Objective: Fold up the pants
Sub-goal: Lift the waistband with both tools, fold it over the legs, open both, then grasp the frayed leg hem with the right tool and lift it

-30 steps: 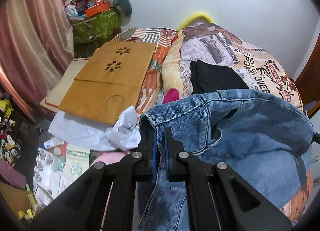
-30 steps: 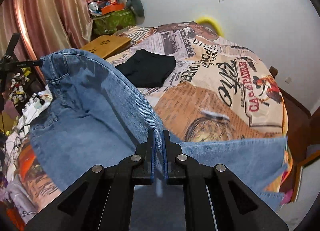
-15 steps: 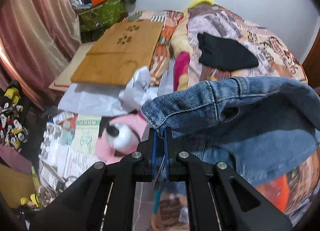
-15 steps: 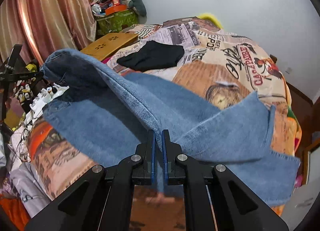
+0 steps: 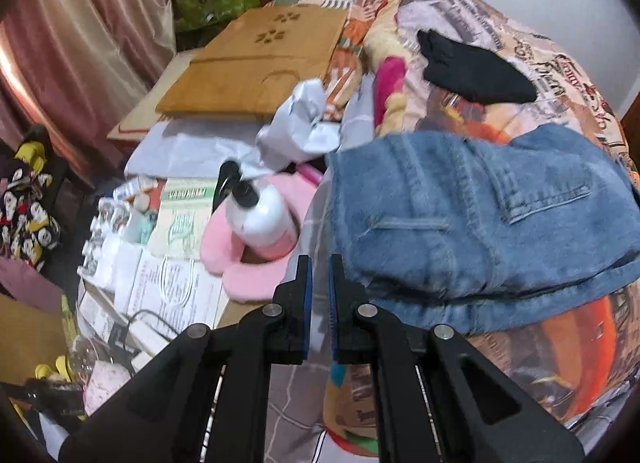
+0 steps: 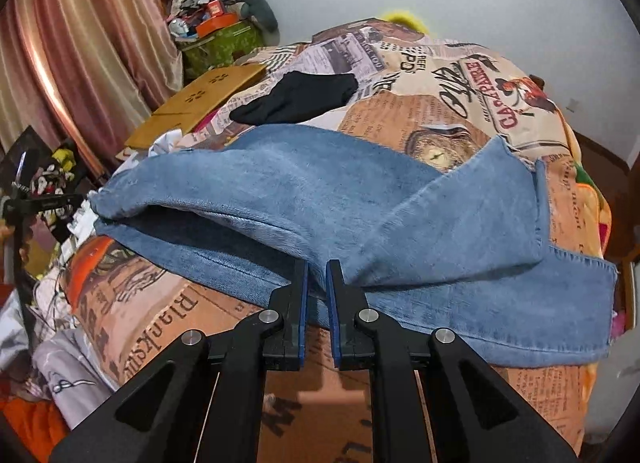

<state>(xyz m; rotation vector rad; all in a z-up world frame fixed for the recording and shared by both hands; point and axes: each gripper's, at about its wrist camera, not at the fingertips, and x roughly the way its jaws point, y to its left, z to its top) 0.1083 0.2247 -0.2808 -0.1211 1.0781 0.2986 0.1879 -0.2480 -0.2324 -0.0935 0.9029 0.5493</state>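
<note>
The blue jeans (image 6: 360, 207) lie folded lengthwise on the printed bedspread (image 6: 460, 87), waist end at the left, leg ends at the right. In the left wrist view the waist and back pocket of the jeans (image 5: 480, 215) lie just right of my left gripper (image 5: 319, 267), which is slightly open and holds nothing. My right gripper (image 6: 317, 271) sits at the near folded edge of the jeans, jaws a little apart, with the denim edge at their tips.
A black folded garment (image 6: 300, 99) lies farther back on the bed. A wooden lap desk (image 5: 256, 63) lies at the left. A white pump bottle (image 5: 260, 215) rests in a pink neck pillow (image 5: 256, 263) beside papers at the bedside.
Both grippers lowered the jeans onto the bed and let go. The left gripper has drawn back clear of the waist; the raised denim fold now lies flat.
</note>
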